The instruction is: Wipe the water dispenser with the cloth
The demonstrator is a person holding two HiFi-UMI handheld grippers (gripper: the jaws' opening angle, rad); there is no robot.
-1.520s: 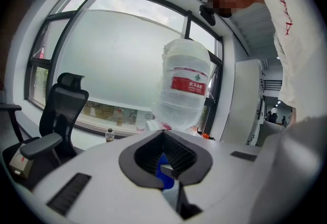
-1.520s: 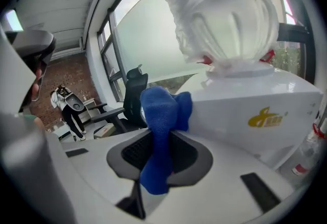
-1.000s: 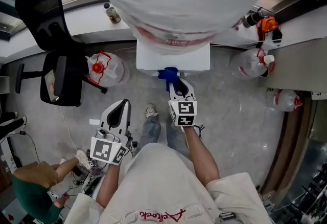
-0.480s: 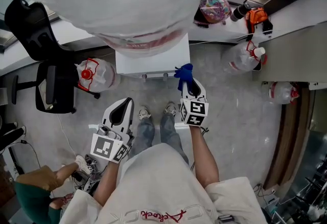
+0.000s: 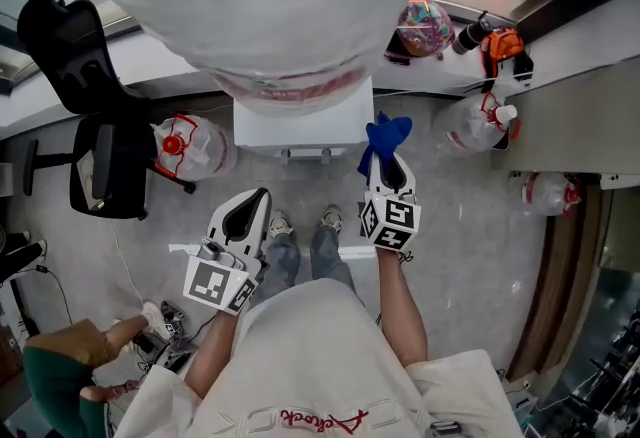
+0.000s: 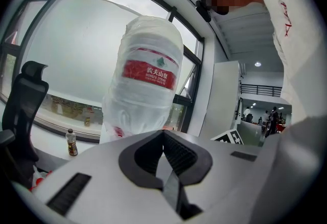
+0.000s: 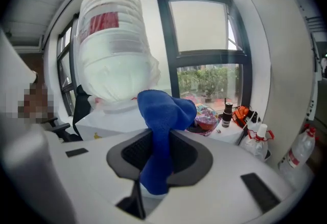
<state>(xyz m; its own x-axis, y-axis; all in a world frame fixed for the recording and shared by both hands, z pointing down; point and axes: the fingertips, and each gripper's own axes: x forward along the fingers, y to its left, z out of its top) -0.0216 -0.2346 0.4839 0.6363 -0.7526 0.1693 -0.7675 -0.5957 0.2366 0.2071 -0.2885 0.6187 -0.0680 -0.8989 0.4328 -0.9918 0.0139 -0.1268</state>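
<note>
Looks like the approach: right gripper (image 5: 387, 166) pinches the blue cloth (image 5: 385, 136) by the front-right corner of the water dispenser (image 5: 300, 121), left gripper (image 5: 252, 204) is closed on nothing, and next the cloth needs pressing on.

This looks like an office workroom. A black swivel chair (image 5: 95, 126) stands by a white counter (image 5: 160, 61) that runs under tall windows (image 7: 202, 28). A water dispenser (image 5: 300, 121) carries a big upturned bottle (image 6: 145, 80), and spare water jugs (image 5: 190, 141) lie on the grey floor (image 5: 460, 226). People (image 6: 268, 115) stand in a lit hall beyond.
</note>
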